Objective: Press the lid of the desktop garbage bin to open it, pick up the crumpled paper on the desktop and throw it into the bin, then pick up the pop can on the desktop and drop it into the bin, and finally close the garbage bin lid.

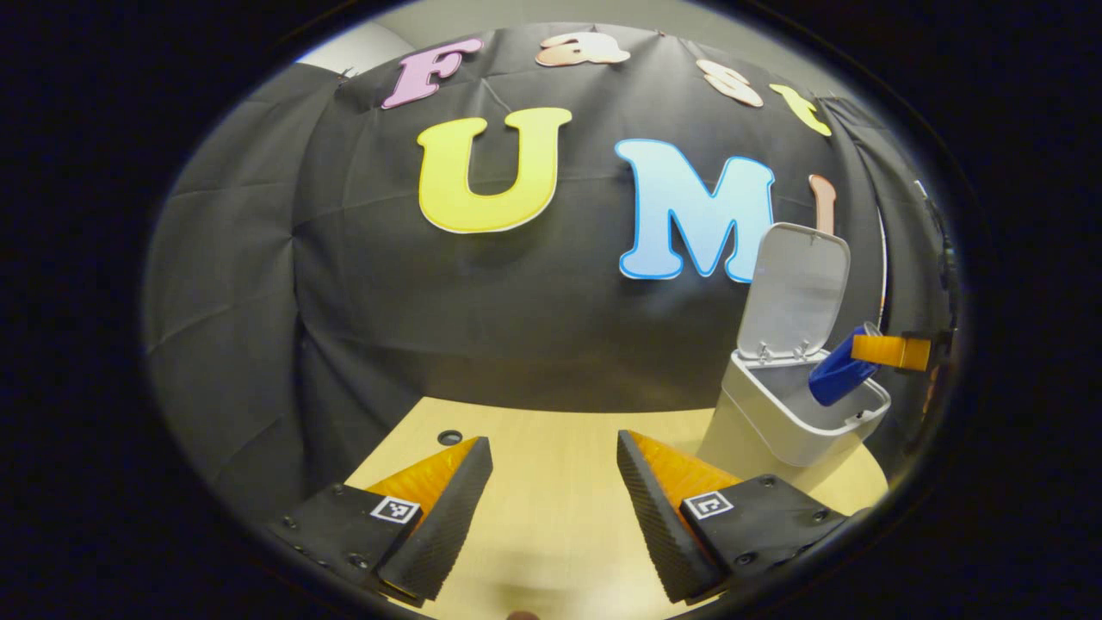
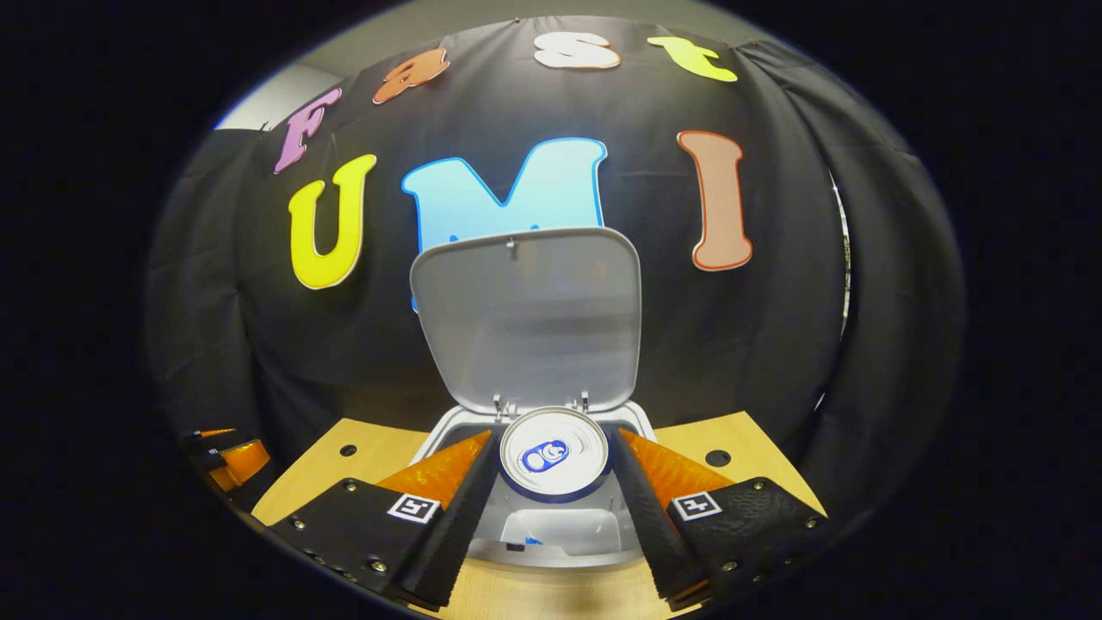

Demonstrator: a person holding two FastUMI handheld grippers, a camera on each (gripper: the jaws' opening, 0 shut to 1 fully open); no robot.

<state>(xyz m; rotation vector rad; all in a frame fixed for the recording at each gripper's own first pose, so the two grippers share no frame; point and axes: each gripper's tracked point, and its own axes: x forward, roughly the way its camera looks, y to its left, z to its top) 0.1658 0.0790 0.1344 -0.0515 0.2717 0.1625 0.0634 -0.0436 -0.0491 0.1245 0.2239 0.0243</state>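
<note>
Right tool (image 2: 555,456) clamped on can (image 2: 554,463) above open bin (image 2: 560,538), lid (image 2: 527,319) upright; left tool (image 1: 551,491) wide open, empty, over counter (image 1: 551,448)

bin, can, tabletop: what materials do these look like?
Bin: looks like moulded plastic, pale matte shell, smooth raised lid with small hinges. Pop can: likely aluminium, shiny silvery end with pull tab, blue body. Tabletop: light wood-look surface, faint grain; laminate or real wood unclear.

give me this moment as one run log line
stage: can drop | right gripper: shut on pop can, over open bin | left gripper: open, holding nothing, above table | lid: up
</note>
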